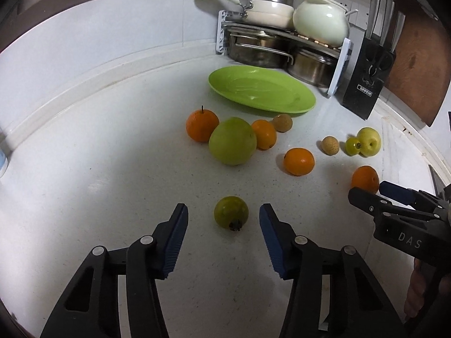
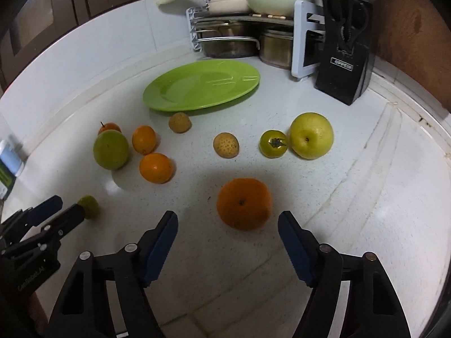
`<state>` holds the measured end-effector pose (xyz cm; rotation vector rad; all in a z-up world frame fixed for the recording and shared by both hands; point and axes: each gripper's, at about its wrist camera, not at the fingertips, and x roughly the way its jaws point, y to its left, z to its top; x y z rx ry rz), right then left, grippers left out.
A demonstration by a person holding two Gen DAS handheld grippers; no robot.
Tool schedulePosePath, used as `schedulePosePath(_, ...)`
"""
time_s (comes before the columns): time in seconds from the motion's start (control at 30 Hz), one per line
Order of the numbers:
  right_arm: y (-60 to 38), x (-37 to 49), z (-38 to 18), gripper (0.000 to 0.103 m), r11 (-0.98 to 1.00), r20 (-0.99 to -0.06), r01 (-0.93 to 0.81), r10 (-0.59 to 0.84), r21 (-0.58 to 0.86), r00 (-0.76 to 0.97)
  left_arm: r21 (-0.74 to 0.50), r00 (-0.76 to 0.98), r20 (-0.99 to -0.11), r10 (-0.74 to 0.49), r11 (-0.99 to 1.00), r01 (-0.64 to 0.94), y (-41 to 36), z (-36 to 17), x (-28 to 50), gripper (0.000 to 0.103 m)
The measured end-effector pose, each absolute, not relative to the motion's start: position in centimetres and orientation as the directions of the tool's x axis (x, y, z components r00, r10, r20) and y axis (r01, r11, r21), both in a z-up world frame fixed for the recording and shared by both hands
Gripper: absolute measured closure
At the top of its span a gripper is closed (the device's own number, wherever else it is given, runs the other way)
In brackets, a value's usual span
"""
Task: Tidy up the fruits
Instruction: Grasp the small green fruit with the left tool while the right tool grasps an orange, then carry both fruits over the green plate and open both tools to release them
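The left gripper (image 1: 224,232) stands open around a small green fruit (image 1: 231,211) on the white counter (image 1: 112,169), pads to either side with clear gaps. The right gripper (image 2: 228,238) is likewise open about an orange (image 2: 243,203), not yet touching. Both fruits look light, firm and round – likely to roll or squirt out if pinched off-centre, so the pads should meet the widest middle, and gently, since the skin may bruise. Beyond lie more oranges, a large green fruit (image 1: 232,140), two brown bumpy ones and a yellow apple (image 2: 311,135); farthest is the empty green plate (image 1: 298,95), probably the goal. The left view hides the orange partly behind the right gripper – the right view shows it whole, plus the green tomato's (image 2: 273,143) stalk.
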<state>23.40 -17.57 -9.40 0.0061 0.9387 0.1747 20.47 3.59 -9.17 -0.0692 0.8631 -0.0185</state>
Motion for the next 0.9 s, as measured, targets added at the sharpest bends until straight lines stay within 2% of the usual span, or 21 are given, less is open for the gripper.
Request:
schedulePosePath(0.4, -18.2, 24.6, -10.1, 0.047, 0.982, -0.815, -0.169, 0.168, 0.087, 0.555, -0.062, 0.620, -0.784, -0.034, 0.998, -0.023, 2.9, -10.1, 21.5, 0.069)
schedulePosePath(0.57, -18.5, 25.1, -10.3, 0.058, 0.982, -0.820, -0.172, 0.166, 0.084, 0.548, -0.063, 0.606, -0.795, -0.034, 0.998, -0.027, 2.7, -10.4, 22.1, 0.074)
schedulePosePath(0.9, -18.7, 25.1, -9.9, 0.059, 0.976, -0.810, -0.196, 0.194, 0.099, 0.553, -0.054, 0.624, -0.780, -0.042, 0.999, -0.001, 1.8, -9.4, 22.3, 0.074)
